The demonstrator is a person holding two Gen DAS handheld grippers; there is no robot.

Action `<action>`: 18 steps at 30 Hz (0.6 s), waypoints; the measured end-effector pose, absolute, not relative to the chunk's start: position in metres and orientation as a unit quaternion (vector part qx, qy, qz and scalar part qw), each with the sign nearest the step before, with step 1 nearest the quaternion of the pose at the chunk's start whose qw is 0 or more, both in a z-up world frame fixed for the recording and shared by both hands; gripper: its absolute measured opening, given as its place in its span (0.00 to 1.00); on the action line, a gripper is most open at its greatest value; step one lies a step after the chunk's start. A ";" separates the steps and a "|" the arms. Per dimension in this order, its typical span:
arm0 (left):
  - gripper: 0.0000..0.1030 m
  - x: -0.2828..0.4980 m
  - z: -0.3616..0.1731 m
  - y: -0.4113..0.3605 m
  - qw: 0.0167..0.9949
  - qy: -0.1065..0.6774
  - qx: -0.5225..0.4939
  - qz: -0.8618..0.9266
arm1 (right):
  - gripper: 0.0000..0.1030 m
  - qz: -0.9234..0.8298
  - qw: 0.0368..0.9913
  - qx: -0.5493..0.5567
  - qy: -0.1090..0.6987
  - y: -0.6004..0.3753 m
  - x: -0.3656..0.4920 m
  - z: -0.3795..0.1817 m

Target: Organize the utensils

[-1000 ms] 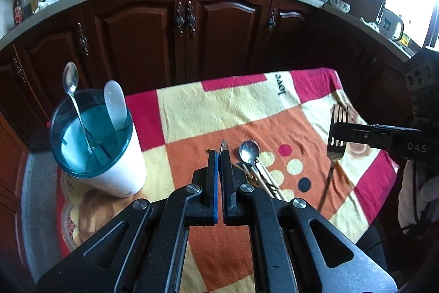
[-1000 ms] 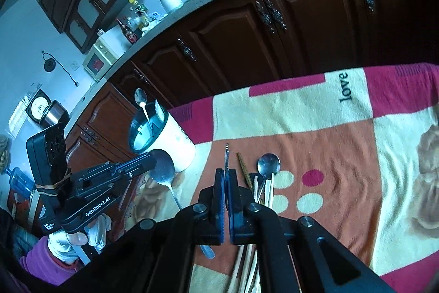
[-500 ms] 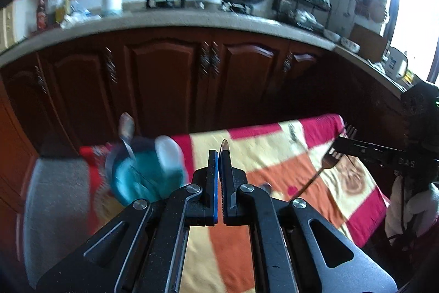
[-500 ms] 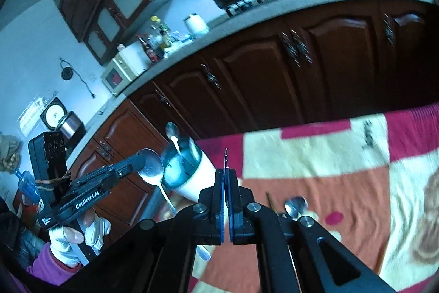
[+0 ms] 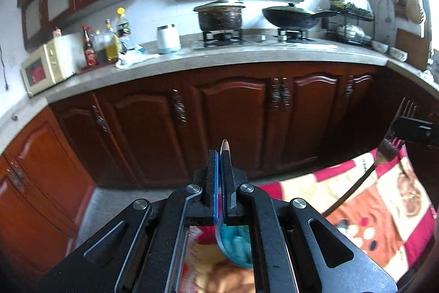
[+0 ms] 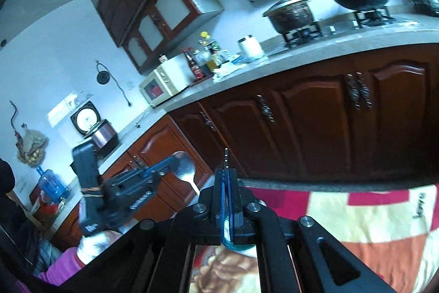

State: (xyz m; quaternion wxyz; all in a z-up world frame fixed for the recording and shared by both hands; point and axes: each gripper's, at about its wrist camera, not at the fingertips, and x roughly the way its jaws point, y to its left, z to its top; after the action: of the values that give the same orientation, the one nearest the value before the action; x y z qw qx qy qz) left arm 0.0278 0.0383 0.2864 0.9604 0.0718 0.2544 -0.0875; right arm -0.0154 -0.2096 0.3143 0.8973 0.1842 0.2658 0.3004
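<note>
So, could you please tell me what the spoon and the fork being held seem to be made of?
Spoon: likely polished steel; its silvery bowl reflects the room. Fork: probably metal too, grey with thin tines, though blurred and backlit, so its finish is unclear.

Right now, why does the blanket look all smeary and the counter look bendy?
Left wrist view: the blanket and the blue cup below the gripper are smeared by motion blur, and window glare whitens the right edge. Right wrist view: the fisheye lens bows the counter, and the blanket is soft here too.
</note>
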 end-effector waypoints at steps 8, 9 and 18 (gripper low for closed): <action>0.01 0.051 0.251 0.045 0.956 0.265 0.116 -0.056 | 0.01 0.332 0.876 0.189 0.293 -0.162 0.017 0.293; 0.01 0.054 0.244 0.046 0.954 0.269 0.119 -0.055 | 0.01 0.332 0.875 0.187 0.298 -0.158 0.020 0.288; 0.01 0.061 0.204 0.036 0.946 0.298 0.111 -0.064 | 0.01 0.323 0.861 0.184 0.346 -0.144 0.037 0.230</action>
State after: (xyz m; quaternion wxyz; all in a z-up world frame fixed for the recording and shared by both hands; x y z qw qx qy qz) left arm 0.0612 0.0358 0.2036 0.9460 0.1114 0.2976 -0.0636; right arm 0.0368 -0.1442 0.2304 0.8615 0.1842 0.3457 0.3232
